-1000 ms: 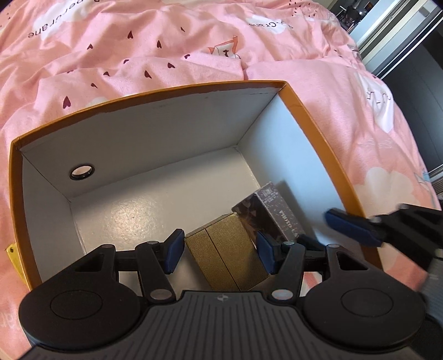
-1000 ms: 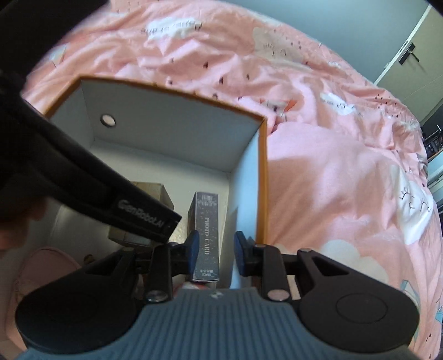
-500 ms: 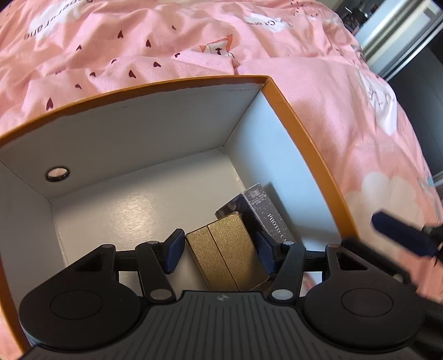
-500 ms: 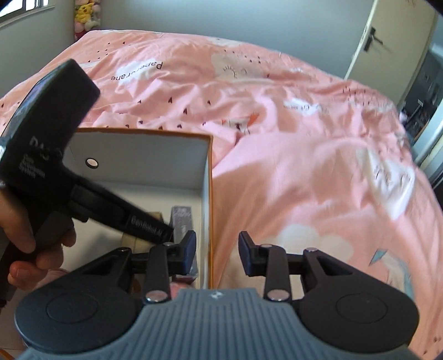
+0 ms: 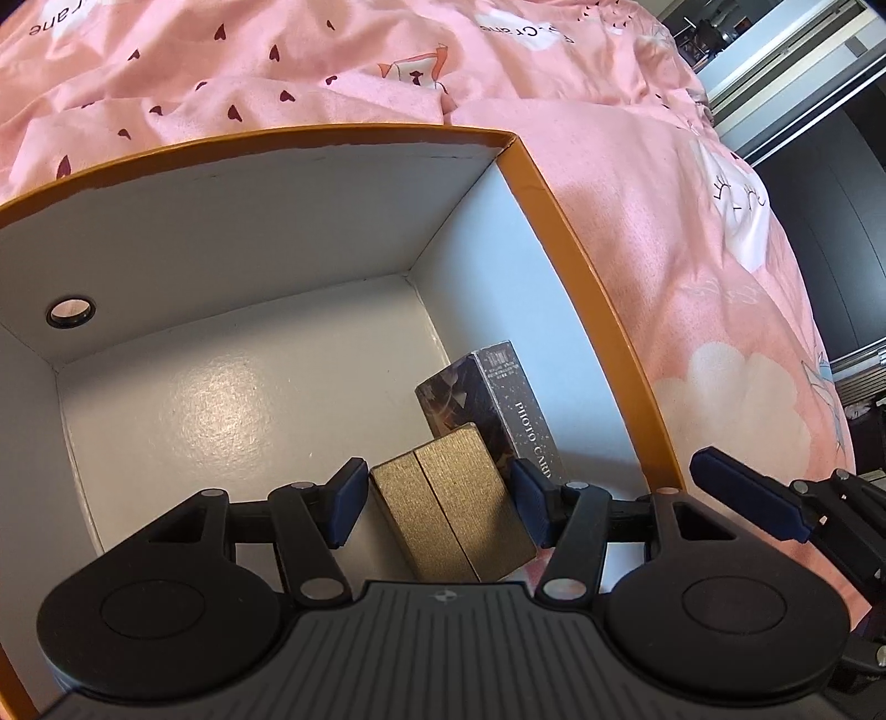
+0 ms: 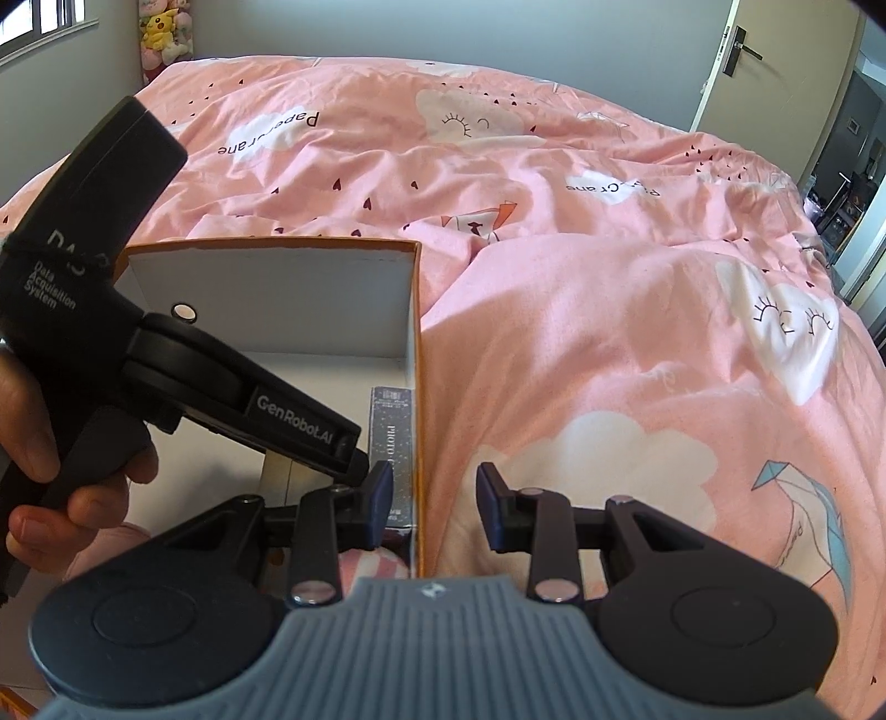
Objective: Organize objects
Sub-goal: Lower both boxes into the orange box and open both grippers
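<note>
A bed covered by a pink duvet [image 6: 609,343] printed with white clouds, small dark hearts and paper cranes fills both views. Grey walls close the room; a door with a lever handle [image 6: 725,55] stands at upper right in the right wrist view, a window edge and plush toys [image 6: 163,33] at upper left.

An open orange box [image 5: 581,266] with a white interior sits on the duvet. A round hole [image 5: 70,311] pierces its far wall.

Inside, near the right wall, a dark card box [image 5: 498,404] lettered "PHOTO CARD" rests on a narrow side, its long axis running from the near wall toward the far wall, roughly parallel to the right wall. A gold box [image 5: 454,509] lies just beside it on the left, touching or nearly so, its long axis likewise near-to-far and its central seam following that axis.

The left tongs [image 5: 437,509] reach down into the orange box with pads spread to either side of the gold box; whether they press on it cannot be told. A hand [image 6: 61,471] grips their handle.

The right tongs [image 6: 434,509] hover over the right rim of the orange box, jaws parted and holding nothing, one pad on each side of the wall.
</note>
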`<state>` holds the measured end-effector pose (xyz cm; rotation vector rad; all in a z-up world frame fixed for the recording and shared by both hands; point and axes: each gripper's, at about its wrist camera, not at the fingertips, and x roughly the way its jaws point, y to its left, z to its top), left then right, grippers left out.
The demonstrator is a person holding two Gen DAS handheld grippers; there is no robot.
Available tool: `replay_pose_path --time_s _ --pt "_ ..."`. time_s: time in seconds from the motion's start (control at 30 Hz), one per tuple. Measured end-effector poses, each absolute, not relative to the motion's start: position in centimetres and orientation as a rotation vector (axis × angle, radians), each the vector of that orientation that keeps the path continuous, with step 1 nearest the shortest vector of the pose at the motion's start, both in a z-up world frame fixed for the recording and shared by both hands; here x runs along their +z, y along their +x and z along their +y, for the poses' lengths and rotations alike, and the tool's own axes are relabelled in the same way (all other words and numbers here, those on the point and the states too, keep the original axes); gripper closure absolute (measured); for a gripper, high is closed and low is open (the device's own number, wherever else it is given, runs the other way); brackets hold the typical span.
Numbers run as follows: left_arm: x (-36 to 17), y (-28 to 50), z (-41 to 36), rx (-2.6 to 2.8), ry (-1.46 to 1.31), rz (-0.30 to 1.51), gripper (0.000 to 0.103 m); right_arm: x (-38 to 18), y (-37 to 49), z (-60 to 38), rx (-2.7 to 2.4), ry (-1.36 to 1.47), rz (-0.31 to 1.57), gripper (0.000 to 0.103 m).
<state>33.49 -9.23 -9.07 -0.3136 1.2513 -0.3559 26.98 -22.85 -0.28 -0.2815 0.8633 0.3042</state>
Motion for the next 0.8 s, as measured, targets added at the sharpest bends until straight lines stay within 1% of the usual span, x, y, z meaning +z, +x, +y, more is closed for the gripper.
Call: replay_pose_path --time_s 0.03,0.07,0.1,0.2,0.23,0.27,0.3,0.33,0.37,0.4,0.43,0.47,0.6,0.8 --pt "-9.1 33.5 -9.0 -0.363 -0.333 1.25 0.036 -0.3 26.9 -22.8 0.304 -0.283 0.863 0.068" --pt "-9.2 33.5 -8.8 -0.371 -0.357 1.25 0.03 -0.3 26.9 -22.8 0.303 -0.284 0.863 0.068" --pt "-9.2 33.5 -8.6 -0.372 -0.372 1.25 0.028 -0.3 26.9 -22.9 0.301 -0.284 0.863 0.068" --pt "-8.9 33.4 -8.4 -0.365 -0.353 1.246 0.028 -0.3 26.9 -23.1 0.297 -0.28 0.869 0.068" --pt "-8.8 33.3 -8.3 -0.369 -0.347 1.247 0.029 -0.3 26.9 -23.1 0.298 -0.278 0.87 0.069" --pt "-8.7 33.1 -8.1 -0.379 -0.352 1.252 0.033 -0.3 26.8 -23.2 0.3 -0.277 0.873 0.072" --pt "-8.7 33.1 -8.0 -0.392 -0.355 1.261 0.036 -0.4 26.8 -23.2 0.302 -0.275 0.878 0.076" --pt "-8.6 33.0 -7.8 -0.401 -0.356 1.267 0.039 -0.5 26.8 -23.3 0.305 -0.271 0.885 0.078" --pt "-8.6 32.9 -7.7 -0.403 -0.361 1.262 0.05 -0.6 26.9 -23.3 0.308 -0.268 0.89 0.079" --pt "-8.5 32.8 -7.6 -0.406 -0.356 1.257 0.055 -0.7 26.9 -23.3 0.311 -0.266 0.894 0.082" --pt "-8.6 32.7 -7.6 -0.417 -0.347 1.253 0.062 -0.8 26.8 -23.3 0.314 -0.266 0.899 0.086" --pt "-8.7 32.7 -7.7 -0.425 -0.344 1.253 0.068 -1.0 26.7 -23.2 0.317 -0.265 0.903 0.087" --pt "-8.8 32.9 -7.9 -0.441 -0.339 1.235 0.07 -1.2 26.6 -23.1 0.339 -0.261 0.913 0.095" --pt "-8.7 33.0 -8.5 -0.453 -0.309 1.238 0.07 -1.3 26.6 -23.1 0.327 -0.253 0.919 0.097"
